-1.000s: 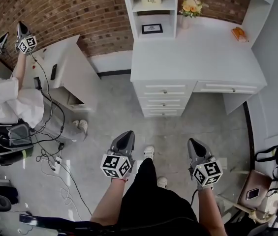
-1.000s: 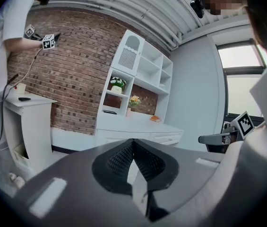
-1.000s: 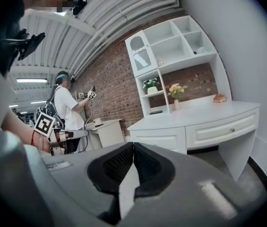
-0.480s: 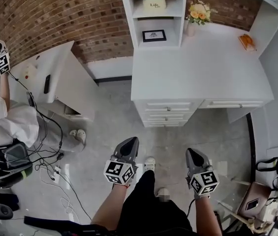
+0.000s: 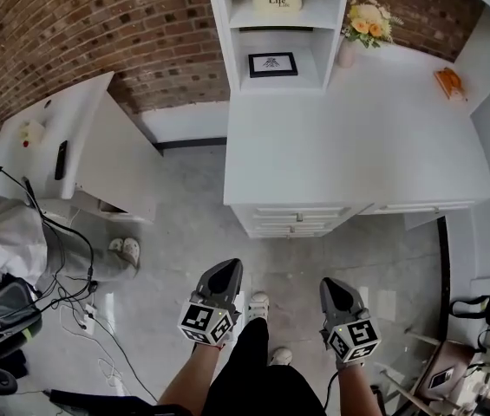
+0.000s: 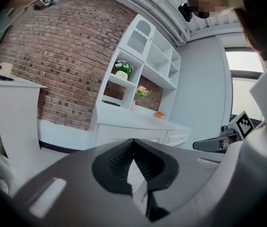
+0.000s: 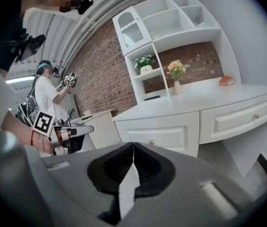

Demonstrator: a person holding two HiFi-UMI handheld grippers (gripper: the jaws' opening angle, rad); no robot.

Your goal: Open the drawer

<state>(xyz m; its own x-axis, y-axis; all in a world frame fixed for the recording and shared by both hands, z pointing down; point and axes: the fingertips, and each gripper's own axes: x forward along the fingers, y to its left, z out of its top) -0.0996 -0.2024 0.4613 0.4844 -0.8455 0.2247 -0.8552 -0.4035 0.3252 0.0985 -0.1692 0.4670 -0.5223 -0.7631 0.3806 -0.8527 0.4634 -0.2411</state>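
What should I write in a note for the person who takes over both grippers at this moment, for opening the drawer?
Left gripper: shut, empty, held low over the floor, short of the desk.
Right gripper: shut, empty, beside it.
Things: drawer stack under the white desk; a side drawer to its right. All closed.
Done: nothing yet; neither gripper touches a drawer.
Left: go to a knob, open the jaws, grip it, pull the drawer out.
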